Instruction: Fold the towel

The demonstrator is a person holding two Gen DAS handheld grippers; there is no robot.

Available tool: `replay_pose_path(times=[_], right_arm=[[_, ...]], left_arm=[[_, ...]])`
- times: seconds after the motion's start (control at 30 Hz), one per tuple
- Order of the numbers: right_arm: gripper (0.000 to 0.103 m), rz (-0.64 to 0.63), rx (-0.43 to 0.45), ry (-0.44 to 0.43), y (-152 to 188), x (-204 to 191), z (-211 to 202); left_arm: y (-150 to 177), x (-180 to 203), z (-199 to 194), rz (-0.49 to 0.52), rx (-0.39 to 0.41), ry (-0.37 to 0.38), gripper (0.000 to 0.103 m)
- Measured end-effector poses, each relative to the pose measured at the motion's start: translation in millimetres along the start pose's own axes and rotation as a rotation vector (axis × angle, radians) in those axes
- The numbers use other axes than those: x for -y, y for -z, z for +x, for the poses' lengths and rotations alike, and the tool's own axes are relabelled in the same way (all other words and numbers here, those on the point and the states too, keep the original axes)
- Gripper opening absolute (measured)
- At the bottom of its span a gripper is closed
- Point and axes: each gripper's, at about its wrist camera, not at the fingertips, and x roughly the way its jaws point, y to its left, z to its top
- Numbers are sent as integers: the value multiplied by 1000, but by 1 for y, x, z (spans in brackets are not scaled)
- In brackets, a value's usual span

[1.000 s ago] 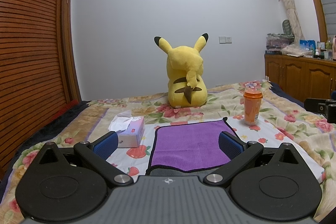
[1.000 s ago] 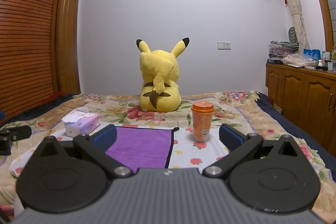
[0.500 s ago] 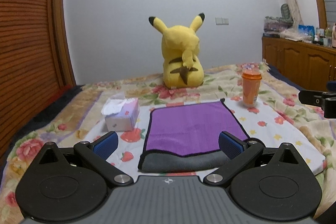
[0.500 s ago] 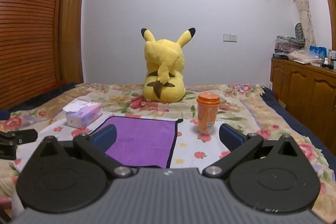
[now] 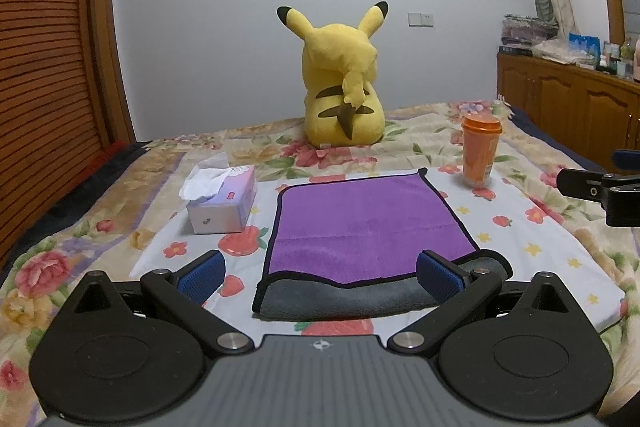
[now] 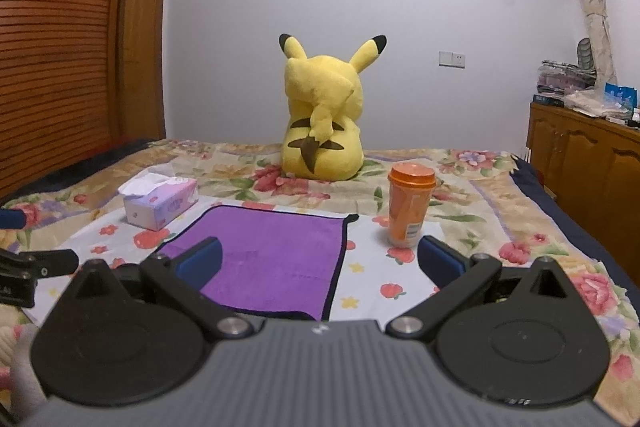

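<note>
We had tilted both wide-open, empty grippers, left gripper (image 5: 318,277) and right gripper (image 6: 318,261), down toward the flat towel (image 5: 368,219), approaching its near edge for the 1st fold.

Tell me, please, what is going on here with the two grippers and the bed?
A person holds a gripper in each hand over a purple towel that lies on the floral bedspread. The left gripper and the right gripper are both open and hold nothing. The towel's near edge is turned up, showing its grey underside. A tissue box, an orange cup and a yellow plush toy stand around it. Folding has not visibly begun.
</note>
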Motion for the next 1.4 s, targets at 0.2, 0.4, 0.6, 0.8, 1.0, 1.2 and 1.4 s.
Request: replay_pose_path(times=[0.2, 0.4, 0.6, 0.8, 1.0, 1.2, 1.4], right_arm=[[103, -8, -26, -13, 0, -3, 10], [103, -16, -56, -36, 0, -4, 20], [103, -28, -89, -65, 2, -8, 31], [103, -43, -124, -95, 4, -13, 45], [103, -46, -158, -114, 6, -14, 59], [103, -45, -197, -129, 9, -14, 73], [103, -48, -231, -142, 11, -16, 85]], left_arm=[[-1, -1, 10, 9, -14, 3, 103], [-4, -5, 21, 18, -21, 0, 103], [-6, -10, 36, 16, -46, 0, 103], [-6, -14, 51, 27, -77, 0, 103], [-6, -22, 66, 37, -105, 0, 103], [-8, -32, 87, 36, -138, -5, 103], [-8, -39, 103, 51, -159, -8, 103]])
